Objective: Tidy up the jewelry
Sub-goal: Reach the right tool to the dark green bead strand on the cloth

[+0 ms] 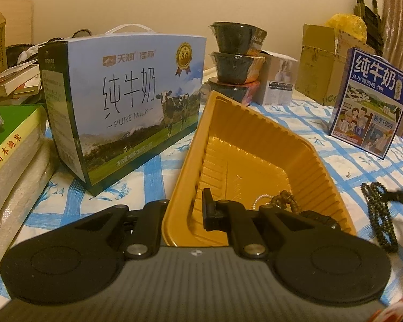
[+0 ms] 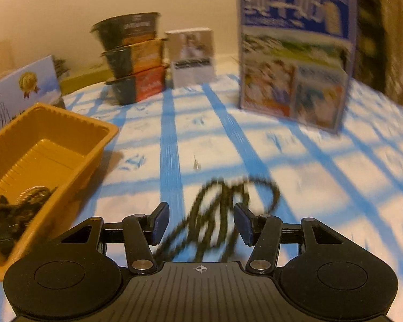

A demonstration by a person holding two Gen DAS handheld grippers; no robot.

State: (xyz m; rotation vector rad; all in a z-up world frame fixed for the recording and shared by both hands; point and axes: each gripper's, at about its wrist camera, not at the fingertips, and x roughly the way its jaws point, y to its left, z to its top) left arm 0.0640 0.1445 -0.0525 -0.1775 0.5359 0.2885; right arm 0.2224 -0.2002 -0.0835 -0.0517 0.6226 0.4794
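A yellow plastic tray [image 1: 258,123] sits on the blue-checked cloth; it also shows in the right wrist view [image 2: 75,123] at the left. My left gripper [image 1: 185,212] is shut on the tray's near wall, one finger inside and one outside. Beaded jewelry [image 1: 284,200] lies in the tray's near corner, also visible in the right wrist view [image 2: 27,201]. A dark bead necklace [image 2: 223,214] lies on the cloth between the fingers of my open right gripper [image 2: 201,222]; it shows at the right in the left wrist view [image 1: 381,220]. The right wrist view is motion-blurred.
A large milk carton box [image 1: 126,102] stands left of the tray. Stacked black bowls [image 1: 236,61], a small white box [image 1: 279,80] and a blue milk box [image 1: 370,102] stand behind. Books [image 1: 10,139] lie at the left.
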